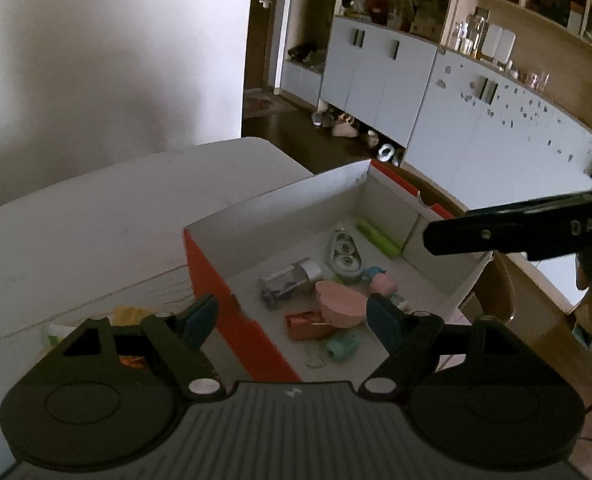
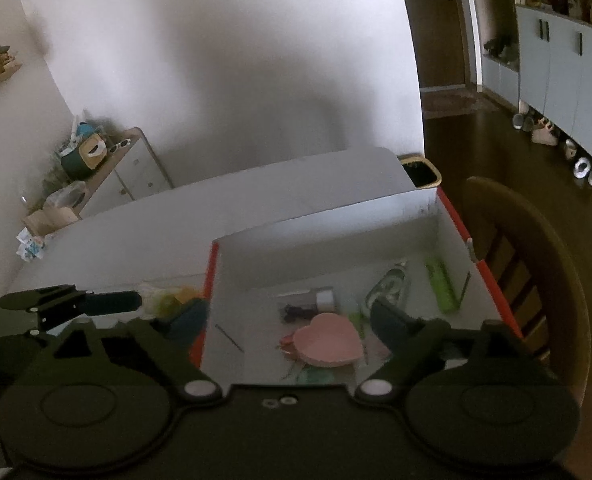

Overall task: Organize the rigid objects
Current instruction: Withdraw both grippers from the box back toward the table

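1. Grippers first: my left gripper point(image 1: 291, 316) is spread wide with nothing between its fingers, above the near edge of the orange box point(image 1: 231, 312).
2. My right gripper point(image 2: 287, 320) is likewise released and empty over the box.
3. Inside the box I see a pink heart dish point(image 2: 328, 340), a green tube point(image 2: 442, 286) and a clear bottle point(image 1: 289, 280), all lying on its floor.
4. I see a wooden chair point(image 2: 536, 264) just beside the box.

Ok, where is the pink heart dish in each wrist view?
Left wrist: pink heart dish lower centre, inside the box, near the right finger.
Right wrist: dish lower centre, between the fingers.
Shared landmark: green tube by the box's far-right wall.
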